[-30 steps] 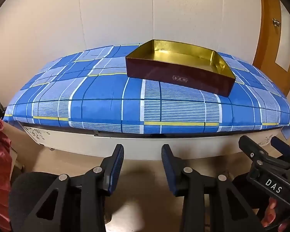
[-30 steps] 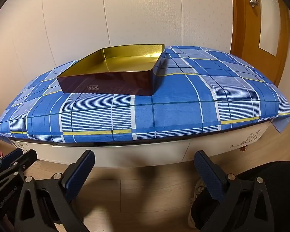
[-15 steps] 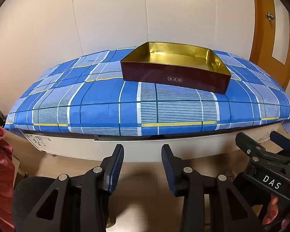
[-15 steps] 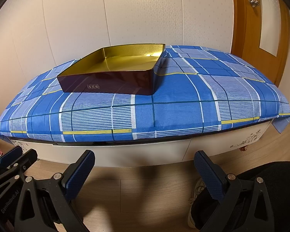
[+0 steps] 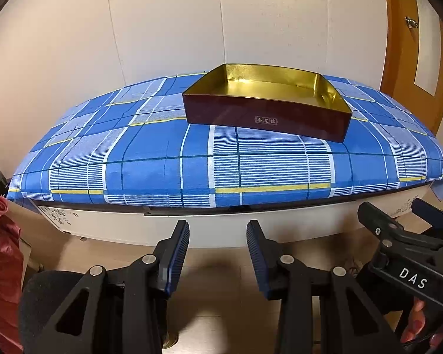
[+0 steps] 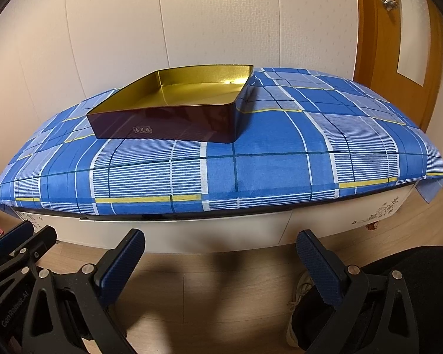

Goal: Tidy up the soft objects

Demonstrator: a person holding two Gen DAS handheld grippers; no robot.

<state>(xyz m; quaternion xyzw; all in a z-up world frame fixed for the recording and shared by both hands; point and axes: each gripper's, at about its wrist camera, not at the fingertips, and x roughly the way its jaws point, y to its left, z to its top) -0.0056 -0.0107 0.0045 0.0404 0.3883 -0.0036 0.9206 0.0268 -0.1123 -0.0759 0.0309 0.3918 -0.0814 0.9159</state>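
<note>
A shallow dark red box (image 5: 265, 115) with a gold inside stands empty on a table covered by a blue plaid cloth (image 5: 162, 165). In the right wrist view the box (image 6: 168, 124) sits left of centre on the cloth (image 6: 280, 165). My left gripper (image 5: 217, 227) hangs in front of the table's near edge, below its top, open with a narrow gap and nothing between its fingers. My right gripper (image 6: 221, 236) is beside it, wide open and empty; it also shows in the left wrist view (image 5: 398, 236). No soft object lies on the cloth.
Crumpled red fabric (image 5: 0, 265) hangs at the far left. A wooden door (image 6: 398, 44) stands right of the table. The white table front (image 6: 221, 233) and wood floor (image 6: 221, 280) lie below, with a person's dark trouser leg (image 6: 398, 268) and shoe (image 6: 298, 295).
</note>
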